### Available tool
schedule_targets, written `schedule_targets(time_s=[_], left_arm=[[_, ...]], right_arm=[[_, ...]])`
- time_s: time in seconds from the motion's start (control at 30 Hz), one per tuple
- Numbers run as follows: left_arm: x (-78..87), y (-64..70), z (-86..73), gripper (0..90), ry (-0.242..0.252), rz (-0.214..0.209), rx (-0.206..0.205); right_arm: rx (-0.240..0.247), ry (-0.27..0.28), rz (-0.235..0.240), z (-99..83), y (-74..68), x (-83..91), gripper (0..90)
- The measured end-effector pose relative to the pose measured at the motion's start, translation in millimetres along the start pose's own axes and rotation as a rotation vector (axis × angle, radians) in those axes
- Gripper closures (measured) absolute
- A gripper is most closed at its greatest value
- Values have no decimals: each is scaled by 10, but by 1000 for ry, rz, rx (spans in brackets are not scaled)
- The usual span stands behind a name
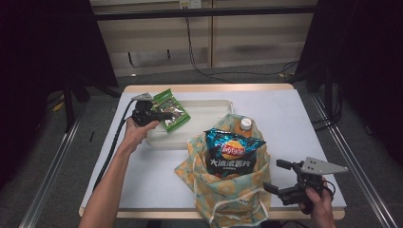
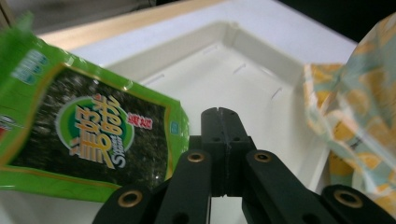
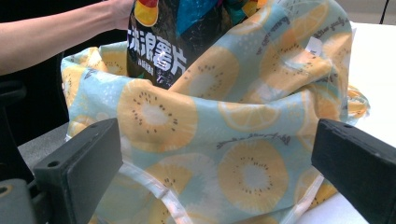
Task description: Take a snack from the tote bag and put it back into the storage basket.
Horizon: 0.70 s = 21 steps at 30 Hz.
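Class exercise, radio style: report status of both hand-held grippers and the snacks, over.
Left hand-held gripper shut beside seaweed packet, grip unconfirmed, over white tray. Right hand-held gripper open by fruit-print bag. Chip bag, bottle in bag.

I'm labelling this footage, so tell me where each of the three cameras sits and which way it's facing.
High view: above the person's side, looking forward and down on the table; both forearms enter from below.
Left gripper view: rides the left gripper, jaws closed, facing the seaweed packet and white tray.
Right gripper view: rides the right gripper, jaws apart, facing the fruit-print bag; a forearm shows.
Shared: all three show the bag.
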<state>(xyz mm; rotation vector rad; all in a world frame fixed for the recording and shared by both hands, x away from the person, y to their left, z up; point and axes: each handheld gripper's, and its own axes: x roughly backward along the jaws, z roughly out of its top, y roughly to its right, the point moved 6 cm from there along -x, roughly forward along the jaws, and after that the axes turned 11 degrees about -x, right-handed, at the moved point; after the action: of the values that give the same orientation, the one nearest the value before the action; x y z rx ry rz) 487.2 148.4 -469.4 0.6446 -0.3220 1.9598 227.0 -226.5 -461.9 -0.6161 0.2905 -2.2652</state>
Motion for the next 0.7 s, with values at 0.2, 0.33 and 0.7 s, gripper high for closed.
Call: schedule_targets(time_s=[0.2,0.33,0.7], left_arm=[[-137,-16,-88,900,-62,-27,6],[-218,-17,-157,900,-114,-40,2],[-314,-148,-246,900,-252,-48,42]], right_arm=[[-4,3,-3,1,11,6,11],[3,-5,-9,-5,18,4,9],[1,-14,-7,-15,7,-15,9]])
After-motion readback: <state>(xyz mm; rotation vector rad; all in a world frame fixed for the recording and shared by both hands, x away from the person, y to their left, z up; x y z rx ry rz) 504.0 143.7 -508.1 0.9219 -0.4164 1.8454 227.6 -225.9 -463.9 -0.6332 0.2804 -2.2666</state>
